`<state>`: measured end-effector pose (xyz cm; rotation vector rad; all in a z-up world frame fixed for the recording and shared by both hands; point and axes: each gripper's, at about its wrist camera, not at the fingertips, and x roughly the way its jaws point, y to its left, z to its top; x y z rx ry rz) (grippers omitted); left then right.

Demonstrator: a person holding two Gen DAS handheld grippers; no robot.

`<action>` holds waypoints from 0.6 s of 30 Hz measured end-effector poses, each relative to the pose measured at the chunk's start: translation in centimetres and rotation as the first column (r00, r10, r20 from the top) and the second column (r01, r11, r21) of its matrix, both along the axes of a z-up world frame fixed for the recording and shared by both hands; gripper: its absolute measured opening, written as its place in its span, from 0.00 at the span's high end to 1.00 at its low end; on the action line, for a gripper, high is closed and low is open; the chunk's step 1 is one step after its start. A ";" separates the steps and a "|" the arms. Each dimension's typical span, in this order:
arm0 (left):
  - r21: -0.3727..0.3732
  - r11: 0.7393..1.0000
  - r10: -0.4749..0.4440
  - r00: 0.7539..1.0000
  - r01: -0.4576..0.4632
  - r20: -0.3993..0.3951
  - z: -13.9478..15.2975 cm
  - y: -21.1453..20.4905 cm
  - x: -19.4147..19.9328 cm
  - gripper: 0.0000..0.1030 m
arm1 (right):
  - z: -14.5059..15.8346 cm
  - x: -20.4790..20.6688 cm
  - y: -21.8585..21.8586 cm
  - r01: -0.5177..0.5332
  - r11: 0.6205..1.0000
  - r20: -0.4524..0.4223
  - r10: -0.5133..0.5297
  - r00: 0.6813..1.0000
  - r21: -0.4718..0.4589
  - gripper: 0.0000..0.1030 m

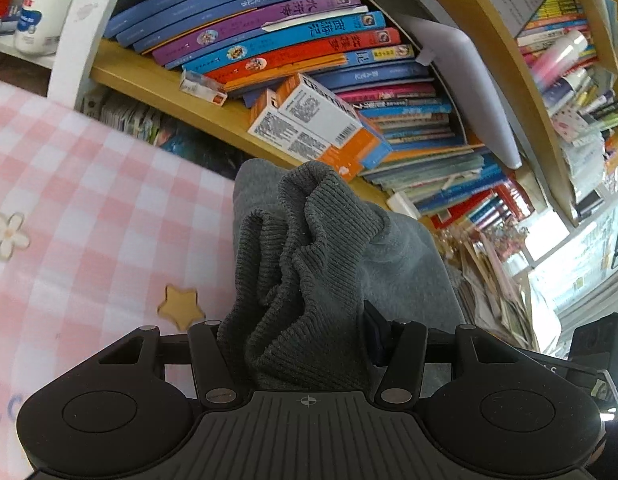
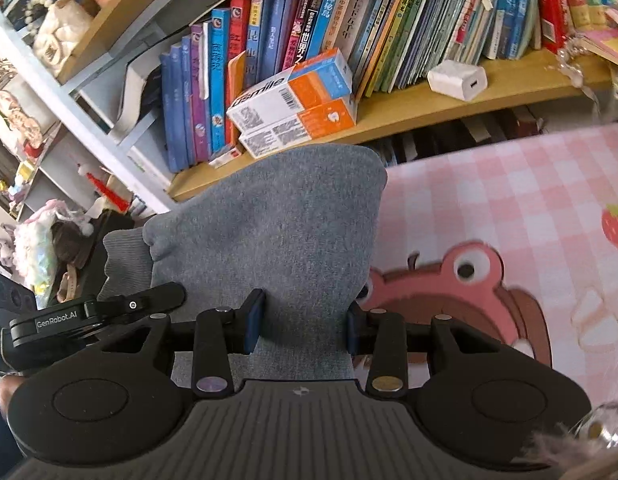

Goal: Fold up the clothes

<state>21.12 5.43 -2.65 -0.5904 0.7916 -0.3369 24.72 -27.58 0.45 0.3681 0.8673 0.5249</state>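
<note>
Grey garment (image 1: 309,264) bunched between both hand-held grippers' fingers, left (image 1: 305,344) and right (image 2: 301,324), each clamping it.

A grey garment (image 2: 277,240) of soft fleece-like cloth is hanging lifted above the pink checked worktop (image 2: 489,200), in front of a bookshelf. Its ribbed, darker grey cuff or hem (image 1: 297,280) is bunching into thick folds between the fingers of the left tongs (image 1: 305,344). In the right wrist view, a smoother, lighter grey panel is rising upright between the fingers of the right tongs (image 2: 301,328), its top edge rounding over, with a ribbed band (image 2: 127,256) sticking out at its left side.
</note>
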 end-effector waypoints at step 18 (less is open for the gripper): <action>0.021 0.999 0.040 0.999 -0.040 -0.036 -2.7 0.2 2.3 0.37 | -3.4 2.9 0.1 0.045 0.997 -0.030 -0.047 0.998 -0.059 0.34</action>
